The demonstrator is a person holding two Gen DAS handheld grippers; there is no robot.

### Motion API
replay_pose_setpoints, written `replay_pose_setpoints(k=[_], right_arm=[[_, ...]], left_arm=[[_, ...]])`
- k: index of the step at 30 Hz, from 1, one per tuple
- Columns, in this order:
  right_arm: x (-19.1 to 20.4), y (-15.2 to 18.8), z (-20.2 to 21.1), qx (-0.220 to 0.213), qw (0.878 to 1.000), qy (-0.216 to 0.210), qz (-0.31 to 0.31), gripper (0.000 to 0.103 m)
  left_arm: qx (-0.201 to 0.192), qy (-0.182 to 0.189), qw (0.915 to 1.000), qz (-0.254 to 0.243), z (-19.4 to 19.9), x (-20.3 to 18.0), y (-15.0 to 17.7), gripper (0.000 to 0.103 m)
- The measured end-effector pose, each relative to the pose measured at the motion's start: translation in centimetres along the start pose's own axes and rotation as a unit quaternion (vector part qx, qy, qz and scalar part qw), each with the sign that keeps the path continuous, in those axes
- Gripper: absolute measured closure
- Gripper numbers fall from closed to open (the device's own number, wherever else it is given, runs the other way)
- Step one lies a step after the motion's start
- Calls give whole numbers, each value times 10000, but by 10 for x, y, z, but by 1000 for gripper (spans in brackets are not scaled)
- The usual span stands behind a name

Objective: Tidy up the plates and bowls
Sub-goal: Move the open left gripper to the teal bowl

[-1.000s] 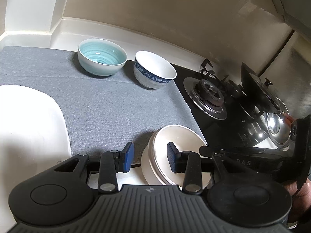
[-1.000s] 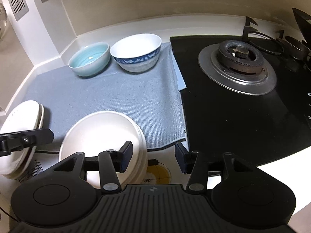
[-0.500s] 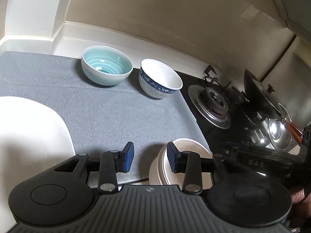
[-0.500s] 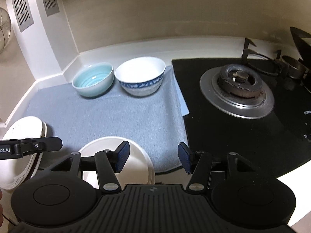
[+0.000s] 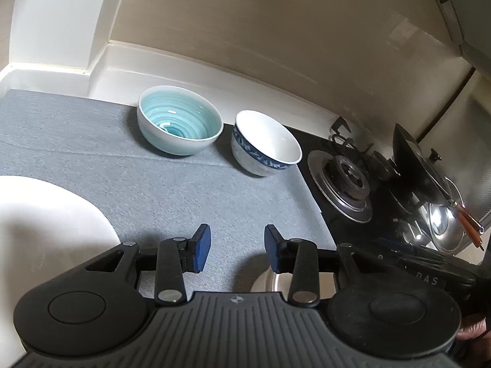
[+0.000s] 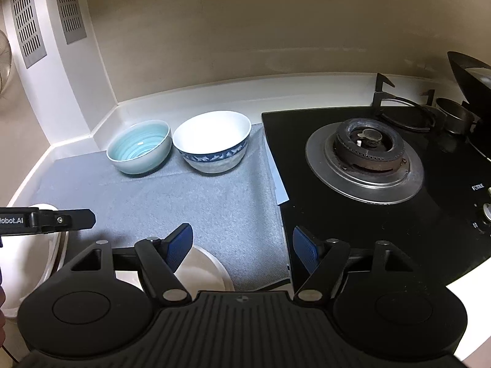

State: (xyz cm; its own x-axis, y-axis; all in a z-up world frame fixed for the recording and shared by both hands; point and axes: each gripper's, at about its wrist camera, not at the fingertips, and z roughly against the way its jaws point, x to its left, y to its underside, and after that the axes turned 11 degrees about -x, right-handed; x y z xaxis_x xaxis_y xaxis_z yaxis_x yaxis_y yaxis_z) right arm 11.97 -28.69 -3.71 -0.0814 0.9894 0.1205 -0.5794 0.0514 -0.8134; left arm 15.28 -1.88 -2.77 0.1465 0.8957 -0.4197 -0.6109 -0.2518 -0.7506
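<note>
Grey woven fabric, a mat [image 6: 190,202] with a fine ribbed texture, is covering the white counter and butting against the glossy black glass of the hob [image 6: 368,214], where a round steel ring is circling a dark cast burner [image 6: 366,150]. At the mat's far edge two glazed ceramic bowls are sitting upright, just beside each other: a teal bowl [image 5: 180,128] with spiral ridges inside, and a white bowl [image 5: 266,142] banded in blue pattern.

The right gripper [image 6: 242,247] is hovering over the mat's near edge with its jaws opening wide; nothing is lying between the blue pads [image 6: 179,245], and they are touching nothing. A round cream plate [image 6: 202,271] is lying flat under its left finger, partly hidden. The left gripper [image 5: 234,247] is standing partly open, empty, over the mat.

A second stack of white plates [image 6: 50,254] is resting at the mat's near left corner, its smooth rim showing large in the left wrist view.
</note>
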Motion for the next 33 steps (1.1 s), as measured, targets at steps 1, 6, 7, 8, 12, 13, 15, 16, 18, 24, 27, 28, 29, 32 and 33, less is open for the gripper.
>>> replay_pose_setpoints(k=[1,6,7,8,12,13,15,16,18,24,27,28,29,32,33], right_arm=[[1,0,0,-7,10000,-3,21,29],[2,-4,-1,7,9999,-129,-42,29],[3,-5,-1,10,9999,-151,-56,29],[3,-6,-1,6,9998,-177,-71,29],[0,-11,3,75,9994,-303,-167,31],[-2,-11,5,120,9991,-346,-199,35],[-6,-10,8,162,9989,-374,-236,41],[-7,-10,10,161,9989,-366,-247,44],[-11,-9,15,150,9989,-351,-267,49],[-15,-10,24,70,9996,-202,-157,57],[-15,-11,28,36,9998,-194,-79,58],[-15,-12,28,18,9998,-198,-50,58],[-15,-12,29,3,9998,-200,-18,59],[-13,-15,28,-19,9997,-222,66,60],[-13,-16,27,-30,9997,-247,90,60]], left_arm=[[-8,-23,10000,17,-1,2,-1,60],[-40,-229,9996,144,-7,15,-10,60],[-35,-301,9994,194,-9,19,-12,60],[-29,-383,9990,231,-12,22,-15,60],[-73,-669,9972,331,-26,36,-31,60],[-89,-721,9967,371,-30,40,-36,60],[-139,-820,9955,450,-38,47,-46,56],[-165,-862,9949,502,-43,51,-52,54],[-201,-924,9933,659,-53,59,-62,52],[-157,-1285,9859,1062,-92,77,-81,52],[-99,-1443,9816,1249,-106,85,-83,52],[-25,-1445,9804,1341,-111,88,-83,53],[53,-1471,9786,1440,-116,92,-83,53],[107,-1526,9742,1658,-124,98,-83,60],[109,-1483,9748,1665,-125,99,-83,67]])
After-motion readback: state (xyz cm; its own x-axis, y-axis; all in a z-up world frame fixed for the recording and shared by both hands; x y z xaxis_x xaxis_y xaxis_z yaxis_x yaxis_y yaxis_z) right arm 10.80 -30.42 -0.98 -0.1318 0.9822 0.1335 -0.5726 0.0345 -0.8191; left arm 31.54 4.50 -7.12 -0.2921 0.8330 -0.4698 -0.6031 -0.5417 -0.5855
